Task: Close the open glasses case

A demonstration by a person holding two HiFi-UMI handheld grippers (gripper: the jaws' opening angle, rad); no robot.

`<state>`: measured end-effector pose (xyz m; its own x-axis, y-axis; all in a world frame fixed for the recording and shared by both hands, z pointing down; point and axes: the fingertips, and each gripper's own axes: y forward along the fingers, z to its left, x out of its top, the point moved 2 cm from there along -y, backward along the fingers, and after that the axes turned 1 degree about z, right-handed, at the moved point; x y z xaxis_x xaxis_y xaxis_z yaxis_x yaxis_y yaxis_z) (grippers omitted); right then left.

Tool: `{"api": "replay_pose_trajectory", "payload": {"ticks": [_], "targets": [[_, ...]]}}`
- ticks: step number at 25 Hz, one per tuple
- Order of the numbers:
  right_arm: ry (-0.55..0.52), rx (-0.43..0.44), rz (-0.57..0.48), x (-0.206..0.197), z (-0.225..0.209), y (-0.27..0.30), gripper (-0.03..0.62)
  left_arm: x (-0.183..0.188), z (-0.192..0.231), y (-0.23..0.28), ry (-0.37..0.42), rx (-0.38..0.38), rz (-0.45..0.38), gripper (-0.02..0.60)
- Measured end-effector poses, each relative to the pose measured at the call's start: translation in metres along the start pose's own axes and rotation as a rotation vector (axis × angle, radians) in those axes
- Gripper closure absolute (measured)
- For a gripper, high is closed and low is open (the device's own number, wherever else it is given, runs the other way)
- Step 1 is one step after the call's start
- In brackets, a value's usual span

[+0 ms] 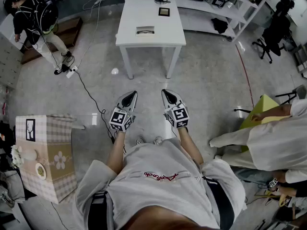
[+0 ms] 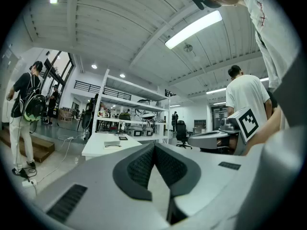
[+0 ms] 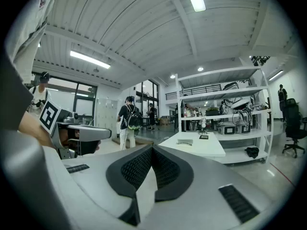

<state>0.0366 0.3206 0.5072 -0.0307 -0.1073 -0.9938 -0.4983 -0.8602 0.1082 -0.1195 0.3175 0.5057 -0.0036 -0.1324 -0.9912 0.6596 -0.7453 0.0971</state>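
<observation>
Head view: left hand-held gripper and right hand-held gripper side by side.
Jaws: both clenched, empty.
Pale grey glasses case: on far white worktop.

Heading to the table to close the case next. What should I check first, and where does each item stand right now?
1. Left gripper empty: ok, jaws together on nothing.
2. Right gripper empty: ok, jaws together on nothing.
3. Case within reach: not ok, it lies on the table well ahead of both grippers.
4. Case open: cannot tell, too small in every view.
5. Path to table: ok, the person in white is off to the right.
</observation>
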Motion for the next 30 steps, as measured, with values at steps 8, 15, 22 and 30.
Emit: {"api": "replay_pose_trajectory", "payload": {"ticks": [8,15,22,30], "targets": [[0.015,0.011,-0.014,0.001,-0.002,-0.005,0.576,-0.001,-0.003,-0.001,-0.012,0.010,0.002,0.554],[0.011,0.023,-0.009,0.000,-0.012,-0.011,0.574,-0.005,-0.014,0.007,-0.018,0.020,0.018,0.554],[0.002,0.037,-0.001,-0.005,-0.030,-0.025,0.574,-0.008,-0.033,0.021,-0.017,0.024,0.024,0.554],[0.005,0.046,0.004,-0.015,-0.048,-0.026,0.574,-0.018,-0.039,0.033,-0.021,0.038,0.033,0.554]]}}
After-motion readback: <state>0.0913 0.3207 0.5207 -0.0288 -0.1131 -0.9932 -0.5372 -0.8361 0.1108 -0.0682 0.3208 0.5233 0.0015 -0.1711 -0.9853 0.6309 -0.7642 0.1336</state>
